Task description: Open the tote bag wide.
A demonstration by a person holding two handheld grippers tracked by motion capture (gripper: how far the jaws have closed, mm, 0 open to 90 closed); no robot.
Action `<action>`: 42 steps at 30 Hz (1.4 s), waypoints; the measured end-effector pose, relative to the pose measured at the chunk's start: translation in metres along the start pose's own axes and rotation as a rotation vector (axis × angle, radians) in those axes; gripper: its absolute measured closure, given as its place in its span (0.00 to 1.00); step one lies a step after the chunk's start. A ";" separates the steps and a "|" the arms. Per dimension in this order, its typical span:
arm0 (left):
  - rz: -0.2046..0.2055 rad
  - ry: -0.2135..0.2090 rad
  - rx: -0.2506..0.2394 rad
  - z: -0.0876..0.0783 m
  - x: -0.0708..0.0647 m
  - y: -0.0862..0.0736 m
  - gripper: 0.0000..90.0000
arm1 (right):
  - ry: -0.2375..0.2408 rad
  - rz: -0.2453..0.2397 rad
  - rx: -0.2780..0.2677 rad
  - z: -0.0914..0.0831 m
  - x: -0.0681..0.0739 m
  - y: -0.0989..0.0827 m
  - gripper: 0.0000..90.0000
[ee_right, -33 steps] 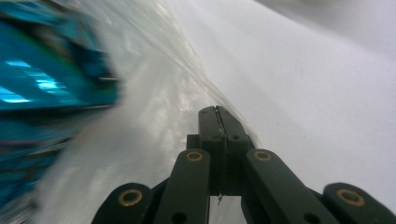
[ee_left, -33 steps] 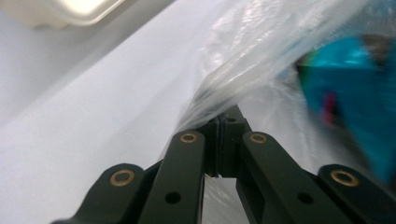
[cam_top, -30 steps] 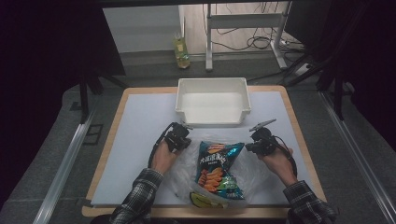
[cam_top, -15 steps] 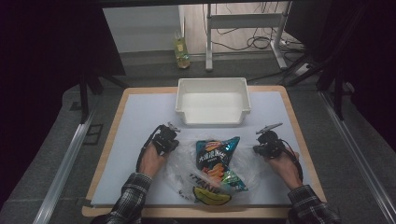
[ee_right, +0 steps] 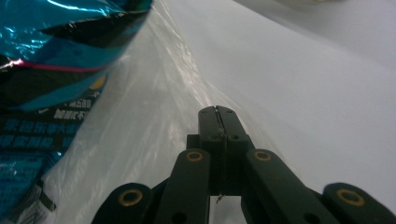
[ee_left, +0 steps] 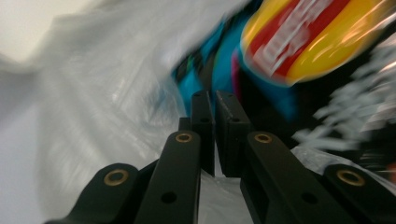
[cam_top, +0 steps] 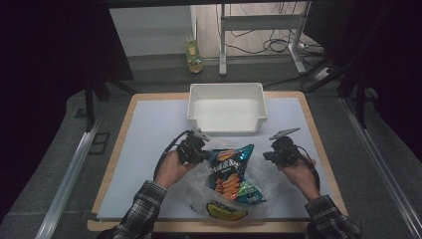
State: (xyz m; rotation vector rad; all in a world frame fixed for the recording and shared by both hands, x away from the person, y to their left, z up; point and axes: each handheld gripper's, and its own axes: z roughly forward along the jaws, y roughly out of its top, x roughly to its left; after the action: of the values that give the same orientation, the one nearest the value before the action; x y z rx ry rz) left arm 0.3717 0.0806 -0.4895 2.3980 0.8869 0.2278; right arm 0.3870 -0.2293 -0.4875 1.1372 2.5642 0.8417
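Note:
A clear plastic bag (cam_top: 196, 185) lies on the white mat near the front edge. Inside it are a blue chip bag (cam_top: 230, 172) and a banana (cam_top: 226, 210). My left gripper (cam_top: 203, 152) is at the bag's left side beside the chip bag. In the blurred left gripper view its jaws (ee_left: 215, 95) stand almost together, having just eased apart a hair, with plastic film (ee_left: 107, 93) around them and the chip bag (ee_left: 299, 42) close ahead. My right gripper (cam_top: 266, 155) is shut on the bag's right edge. The film (ee_right: 154, 93) runs from its pinched tips (ee_right: 217, 109) towards the chip bag (ee_right: 51, 60).
A white bin (cam_top: 225, 85) stands at the back middle of the mat (cam_top: 149, 129), just beyond the two grippers. The wooden table edge (cam_top: 318, 149) frames the mat. Past the table are a bottle (cam_top: 194, 55) on the floor and metal stand legs.
My left gripper has swung out to the left and come back right against the chip bag. The chip bag and plastic bag have shifted slightly. The right gripper has barely moved.

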 end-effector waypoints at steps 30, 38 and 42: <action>-0.055 0.097 -0.209 -0.057 0.017 -0.032 0.93 | -0.012 -0.011 -0.030 -0.017 0.013 -0.014 0.99; 0.071 -0.117 -0.080 -0.039 -0.045 -0.032 0.97 | 0.112 -0.099 -0.051 -0.040 0.055 -0.025 0.99; 0.071 -0.212 -0.011 -0.037 -0.070 -0.071 0.99 | 0.152 -0.113 0.017 -0.039 0.067 -0.052 0.99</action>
State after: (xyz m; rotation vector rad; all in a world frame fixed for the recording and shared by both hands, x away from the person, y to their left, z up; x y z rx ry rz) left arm 0.2667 0.0962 -0.4964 2.3922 0.7020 0.0041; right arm 0.2943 -0.2246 -0.4831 0.9567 2.7330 0.9134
